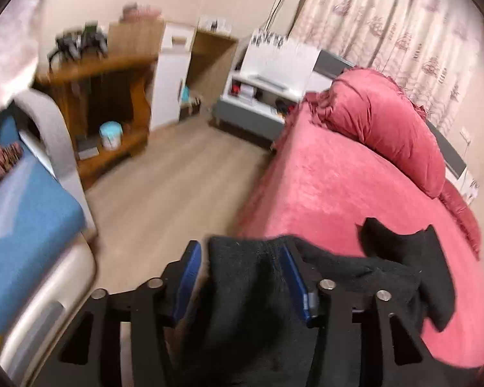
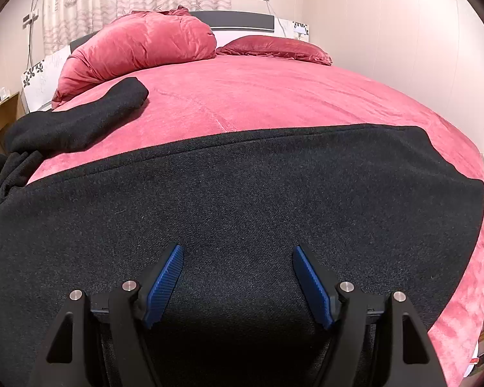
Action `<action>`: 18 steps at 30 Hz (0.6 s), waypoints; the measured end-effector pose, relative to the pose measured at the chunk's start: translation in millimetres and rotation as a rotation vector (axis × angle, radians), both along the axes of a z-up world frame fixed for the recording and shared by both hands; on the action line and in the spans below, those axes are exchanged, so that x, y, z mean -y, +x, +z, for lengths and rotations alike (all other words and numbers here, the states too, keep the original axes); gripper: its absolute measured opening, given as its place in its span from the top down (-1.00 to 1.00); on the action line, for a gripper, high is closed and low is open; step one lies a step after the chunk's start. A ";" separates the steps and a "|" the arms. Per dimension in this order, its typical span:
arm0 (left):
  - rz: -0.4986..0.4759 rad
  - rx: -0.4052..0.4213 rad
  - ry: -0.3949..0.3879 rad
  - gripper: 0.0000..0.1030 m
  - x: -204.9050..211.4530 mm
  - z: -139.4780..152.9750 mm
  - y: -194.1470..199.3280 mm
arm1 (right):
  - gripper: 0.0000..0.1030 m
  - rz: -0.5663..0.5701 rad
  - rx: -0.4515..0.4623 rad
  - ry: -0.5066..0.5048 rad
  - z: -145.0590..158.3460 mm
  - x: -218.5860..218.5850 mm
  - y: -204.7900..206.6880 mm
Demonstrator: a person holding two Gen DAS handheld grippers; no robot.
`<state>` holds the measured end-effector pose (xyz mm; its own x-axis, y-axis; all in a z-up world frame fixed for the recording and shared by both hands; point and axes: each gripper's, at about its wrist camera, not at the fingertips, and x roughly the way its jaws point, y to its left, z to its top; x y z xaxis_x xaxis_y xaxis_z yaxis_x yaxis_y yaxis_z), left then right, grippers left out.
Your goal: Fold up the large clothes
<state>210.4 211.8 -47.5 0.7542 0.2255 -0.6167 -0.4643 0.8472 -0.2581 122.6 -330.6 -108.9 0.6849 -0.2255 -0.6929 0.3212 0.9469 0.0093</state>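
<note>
Black knit garment sprawls across the lower frame on the pink bed, a bunched fold of it clenched in the left gripper at bottom centre, while the right gripper hangs released just above the cloth.

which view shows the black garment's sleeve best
The right wrist view: the sleeve lies in full on the pink bed, its cuff toward the rolled duvet. The left wrist view shows only bunched black fabric between the left hand-held gripper fingers.
</note>
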 end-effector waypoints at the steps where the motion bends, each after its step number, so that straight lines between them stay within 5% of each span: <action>1: 0.005 0.014 0.037 -0.15 4.9 2.4 -5.9 | -0.40 0.000 0.000 0.001 0.3 0.0 0.0; 7: -0.295 0.066 0.139 -0.56 82.1 -7.6 -22.5 | -0.40 -0.006 -0.039 -0.068 4.4 -11.2 5.7; 9: -0.412 0.025 0.213 -0.56 115.8 -25.8 -15.7 | -0.40 0.004 -0.084 -0.050 10.4 -8.3 11.5; 12: -0.433 -0.119 0.280 -0.56 136.5 -65.6 3.8 | -0.39 0.043 -0.111 0.005 28.4 -2.5 23.2; 14: -0.433 -0.229 0.249 -0.60 134.9 -85.9 19.2 | -0.39 0.092 -0.074 0.036 45.2 -2.6 32.0; 18: -0.419 -0.215 0.128 -0.77 116.6 -92.3 24.8 | -0.39 0.230 -0.025 0.047 77.3 -19.3 65.9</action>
<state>235.2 95.2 -139.8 0.6550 0.0136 -0.7555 -0.1074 0.9914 -0.0753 188.5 -311.3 -31.6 0.6968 -0.0327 -0.7165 0.0978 0.9940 0.0498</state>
